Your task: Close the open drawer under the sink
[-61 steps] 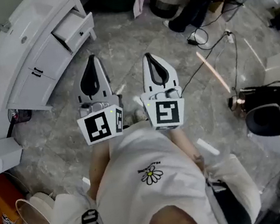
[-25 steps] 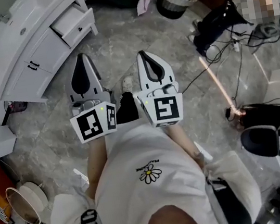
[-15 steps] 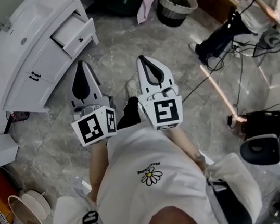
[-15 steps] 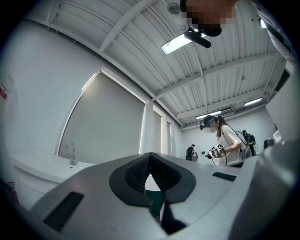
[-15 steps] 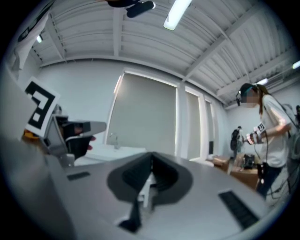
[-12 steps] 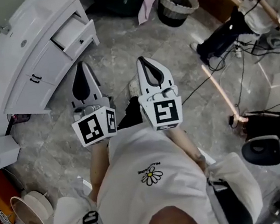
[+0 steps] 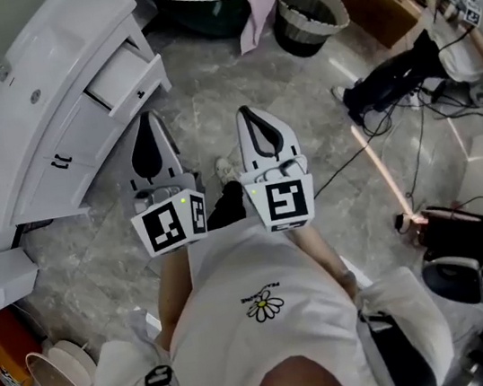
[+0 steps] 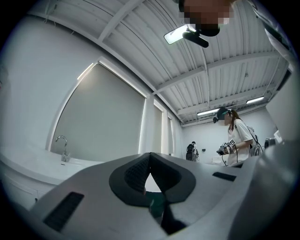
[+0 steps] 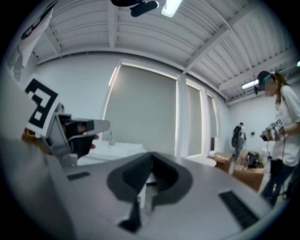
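Note:
The white vanity [image 7: 49, 127] with its sink [image 7: 65, 52] stands at the upper left of the head view. Its top drawer [image 7: 124, 73] is pulled out toward the marble floor. My left gripper [image 7: 149, 116] is shut and empty, its tips a short way below and right of the drawer, apart from it. Beside it my right gripper [image 7: 245, 111] is also shut with nothing in it. In the left gripper view the left gripper [image 8: 150, 154] has its jaws meeting, and the faucet [image 8: 61, 147] shows at the left. In the right gripper view the right gripper [image 9: 151, 155] points level.
A woven bin [image 7: 308, 13] and a pink cloth [image 7: 253, 2] lie ahead. Cables [image 7: 376, 121] and dark equipment [image 7: 459, 276] crowd the floor at the right, where a person [image 7: 396, 77] stands. A bowl [image 7: 58, 380] sits at the lower left.
The vanity and open drawer have come nearer in the head view as both grippers moved forward together. Both stayed shut. The drawer has not moved.

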`<state>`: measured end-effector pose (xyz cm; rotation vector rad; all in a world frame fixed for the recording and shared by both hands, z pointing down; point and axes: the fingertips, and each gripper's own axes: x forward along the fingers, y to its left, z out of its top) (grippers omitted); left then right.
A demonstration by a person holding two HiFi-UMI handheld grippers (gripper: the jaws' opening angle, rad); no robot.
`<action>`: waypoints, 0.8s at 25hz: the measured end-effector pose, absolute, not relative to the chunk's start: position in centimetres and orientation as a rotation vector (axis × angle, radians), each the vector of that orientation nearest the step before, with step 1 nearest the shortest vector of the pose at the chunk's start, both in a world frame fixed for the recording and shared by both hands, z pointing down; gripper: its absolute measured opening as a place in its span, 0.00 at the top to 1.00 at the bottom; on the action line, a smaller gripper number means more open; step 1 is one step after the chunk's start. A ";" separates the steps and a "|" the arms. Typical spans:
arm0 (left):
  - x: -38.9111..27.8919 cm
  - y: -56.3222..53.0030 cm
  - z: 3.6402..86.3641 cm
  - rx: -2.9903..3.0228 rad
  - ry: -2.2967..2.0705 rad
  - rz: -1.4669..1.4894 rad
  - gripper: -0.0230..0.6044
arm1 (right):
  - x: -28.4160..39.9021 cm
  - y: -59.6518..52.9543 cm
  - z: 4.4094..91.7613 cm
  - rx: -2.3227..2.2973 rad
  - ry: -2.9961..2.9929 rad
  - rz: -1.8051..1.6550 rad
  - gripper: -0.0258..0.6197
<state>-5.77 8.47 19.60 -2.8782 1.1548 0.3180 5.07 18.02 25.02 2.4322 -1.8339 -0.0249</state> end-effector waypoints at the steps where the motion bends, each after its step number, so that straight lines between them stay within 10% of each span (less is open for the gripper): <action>1: -5.2 7.5 19.6 -2.877 1.159 0.307 0.93 | 5.7 16.8 25.0 2.421 -1.841 -0.018 0.91; 20: -4.1 -9.6 20.6 -2.669 1.596 0.290 0.93 | 7.1 -4.2 23.6 1.985 -2.159 -0.110 0.91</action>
